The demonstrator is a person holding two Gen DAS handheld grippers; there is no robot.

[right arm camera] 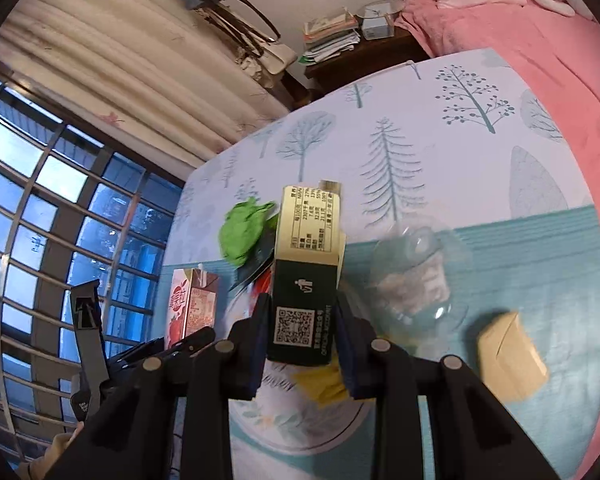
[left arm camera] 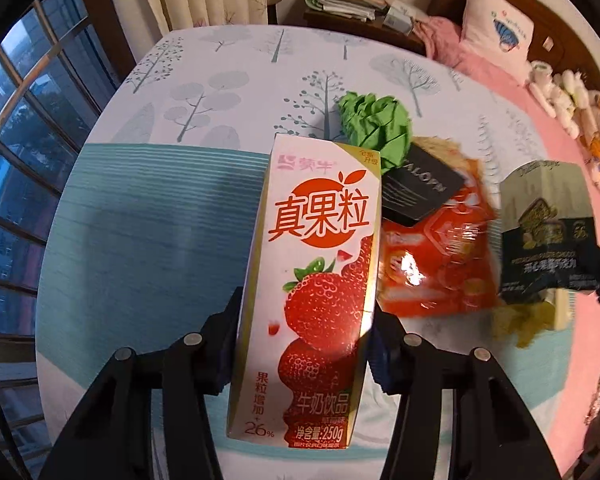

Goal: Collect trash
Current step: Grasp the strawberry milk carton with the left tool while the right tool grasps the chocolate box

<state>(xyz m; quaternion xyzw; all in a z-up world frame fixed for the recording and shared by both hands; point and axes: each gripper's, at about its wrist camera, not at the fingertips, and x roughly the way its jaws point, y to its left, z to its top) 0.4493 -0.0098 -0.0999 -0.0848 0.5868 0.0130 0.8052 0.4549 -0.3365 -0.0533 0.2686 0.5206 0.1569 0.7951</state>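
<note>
Left tool (left arm camera: 304,344) grips milk carton (left arm camera: 312,280), right tool (right arm camera: 302,340) grips dark box (right arm camera: 302,304), both above table (left arm camera: 160,208); green paper (left arm camera: 374,124), red wrapper (left arm camera: 432,256), plastic cup (right arm camera: 418,280) not yet collected.

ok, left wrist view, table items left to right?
Milk carton in the left gripper → red wrapper → dark chocolate box at the right edge. Green paper ball and black card overlap above the wrapper, so I left them out.
</note>
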